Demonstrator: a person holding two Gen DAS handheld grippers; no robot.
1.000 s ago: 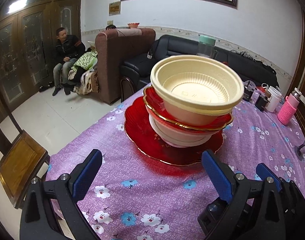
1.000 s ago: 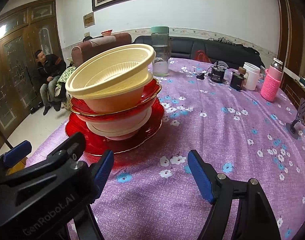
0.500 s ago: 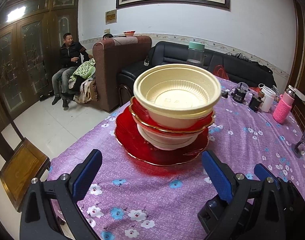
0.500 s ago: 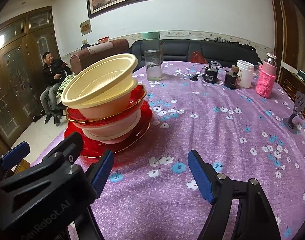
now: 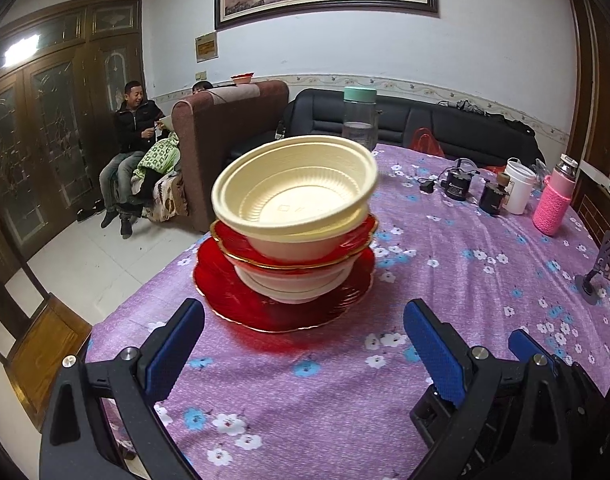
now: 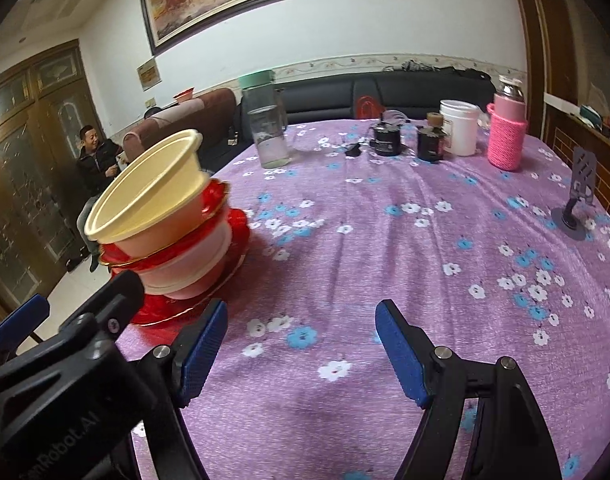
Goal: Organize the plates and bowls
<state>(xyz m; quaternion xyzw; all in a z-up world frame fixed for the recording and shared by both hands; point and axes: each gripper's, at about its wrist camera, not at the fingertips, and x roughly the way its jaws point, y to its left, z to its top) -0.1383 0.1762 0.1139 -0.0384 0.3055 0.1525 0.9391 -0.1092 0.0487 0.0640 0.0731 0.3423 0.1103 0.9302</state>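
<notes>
A stack stands on the purple flowered tablecloth [image 5: 457, 272]: a large red plate [image 5: 241, 304] at the bottom, a white bowl [image 5: 293, 284] on it, a smaller red gold-rimmed plate [image 5: 345, 240] above, and a cream plastic bowl [image 5: 293, 188] on top, tilted. My left gripper [image 5: 305, 348] is open and empty, just short of the stack. My right gripper [image 6: 301, 348] is open and empty; the cream bowl [image 6: 145, 192] and the stack stand to its left, partly behind the left gripper's body [image 6: 65, 380].
At the table's far side stand a clear jar with a green lid [image 6: 265, 124], two small black devices [image 6: 389, 140], a white cup [image 6: 459, 126] and a pink-sleeved bottle [image 6: 507, 136]. A grey phone stand [image 6: 577, 196] is at right. A wooden chair [image 5: 41, 344] is beside the left edge.
Both grippers have pulled back from the stack and lifted their view; the right one has also turned right, so the stack sits further left. Both stay open.
</notes>
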